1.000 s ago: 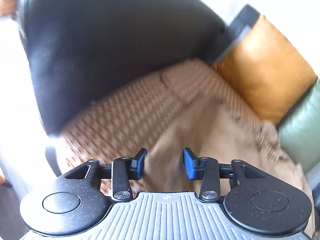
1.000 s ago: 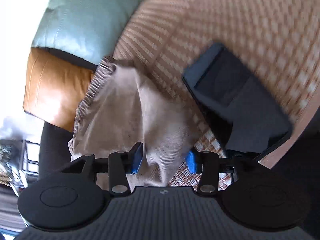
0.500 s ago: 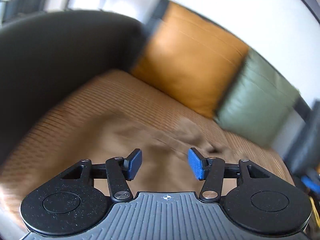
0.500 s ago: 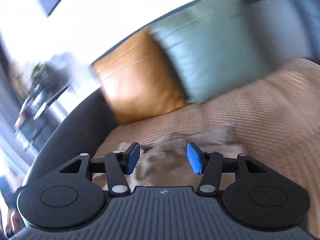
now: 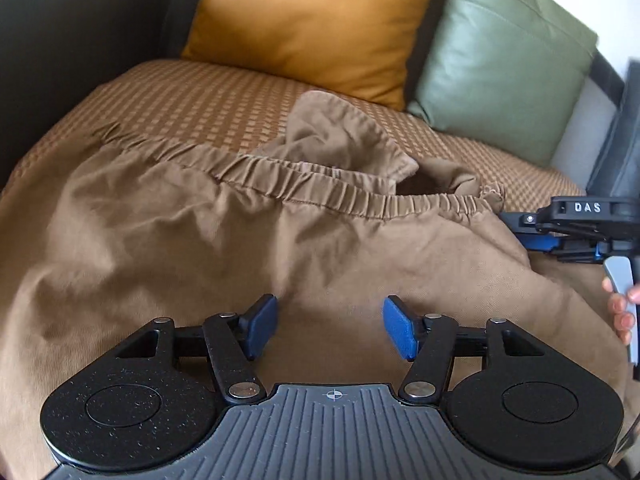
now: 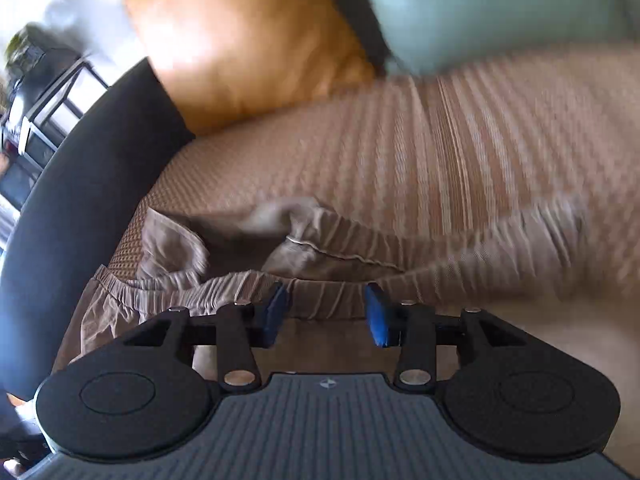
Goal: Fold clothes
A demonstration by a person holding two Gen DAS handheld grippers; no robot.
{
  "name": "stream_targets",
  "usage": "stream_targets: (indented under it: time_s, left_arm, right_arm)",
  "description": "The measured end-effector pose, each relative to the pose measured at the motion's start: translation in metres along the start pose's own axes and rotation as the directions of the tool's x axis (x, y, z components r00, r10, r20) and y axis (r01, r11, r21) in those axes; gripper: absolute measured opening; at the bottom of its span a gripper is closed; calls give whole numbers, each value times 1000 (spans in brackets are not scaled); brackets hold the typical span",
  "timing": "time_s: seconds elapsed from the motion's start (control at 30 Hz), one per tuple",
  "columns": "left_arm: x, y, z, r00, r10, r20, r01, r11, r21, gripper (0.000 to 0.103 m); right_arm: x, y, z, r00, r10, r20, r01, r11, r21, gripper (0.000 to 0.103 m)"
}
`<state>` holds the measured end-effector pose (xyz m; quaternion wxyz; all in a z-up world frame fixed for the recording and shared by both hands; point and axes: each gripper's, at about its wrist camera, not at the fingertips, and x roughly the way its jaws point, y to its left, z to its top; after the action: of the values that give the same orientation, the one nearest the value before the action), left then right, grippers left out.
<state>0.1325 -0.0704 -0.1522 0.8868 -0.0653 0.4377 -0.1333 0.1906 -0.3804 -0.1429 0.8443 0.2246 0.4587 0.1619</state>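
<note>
A brown garment with an elastic waistband lies spread and rumpled on the woven seat cover. My left gripper is open and hovers just above the cloth below the waistband. My right gripper is open, low over the waistband. It also shows in the left wrist view at the right end of the waistband. The right wrist view is blurred.
An orange cushion and a green cushion lean on the sofa back. A dark armrest curves on the left. The armrest also shows in the right wrist view, with shelving beyond.
Both grippers swung round from looking down at the seat to facing the cushions and dropped low over the garment. The right gripper came to the waistband's right end. Both stayed open.
</note>
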Motion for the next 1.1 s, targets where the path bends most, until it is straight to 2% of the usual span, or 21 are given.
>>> stream_targets:
  time_s: [0.07,0.17,0.23,0.3,0.33,0.4,0.53,0.63,0.73,0.77,0.8,0.83,0.87,0.9,0.93,1.03,1.1]
  left_arm:
    - [-4,-1,8,1000,-16,-23,17,1000,20,74]
    - [-18,8,36,998,-68,14,68,998,-14,75]
    - [-22,16,64,997,-37,60,40,999,-37,79]
    - [-15,23,93,995,20,94,-16,999,-44,80]
    - [-8,26,106,995,41,95,-37,998,-48,80]
    - [11,30,127,995,64,73,-60,997,-51,80]
    - [49,37,149,998,61,10,-60,997,-44,80]
    - [76,37,160,998,42,-41,-43,998,-34,80]
    - [97,34,162,996,36,-77,-39,999,-30,81]
    - [101,34,163,996,27,-87,-30,999,-33,77]
    - [104,34,162,996,18,-90,-21,999,-34,68]
    - [104,33,160,996,9,-92,-12,999,-30,41]
    - [103,33,158,995,1,-95,-2,1000,-21,28]
    - [101,31,156,995,10,-95,-10,1000,0,27]
    - [99,27,154,996,30,-87,-28,999,33,26]
    - [91,17,152,996,52,-68,-45,994,100,27]
    - [84,11,156,997,35,-67,-28,994,105,36]
  right_arm:
    - [3,-11,-3,999,28,-26,-27,998,54,50]
    - [-17,2,17,996,86,-2,-86,996,17,52]
    - [-30,15,37,992,123,42,-121,992,-37,54]
    - [-34,26,58,993,100,58,-94,990,-104,61]
    - [-31,30,67,995,86,52,-78,988,-131,62]
    - [-18,34,81,998,65,5,-63,985,-159,62]
    - [14,26,90,991,64,-114,-82,983,-162,64]
    - [36,15,89,973,69,-220,-105,983,-153,66]
    - [52,12,84,951,41,-305,-104,975,-194,66]
    - [56,14,82,948,28,-317,-99,972,-211,65]
    - [58,19,82,950,19,-311,-96,968,-232,60]
    - [59,24,81,953,11,-304,-92,963,-253,56]
    - [61,29,80,955,3,-297,-88,958,-274,45]
    - [63,34,80,957,-5,-290,-84,952,-295,32]
    - [62,40,79,962,-16,-273,-76,943,-324,24]
    - [51,58,77,979,-45,-197,-40,912,-409,21]
    - [46,61,75,982,-39,-183,-43,906,-422,21]
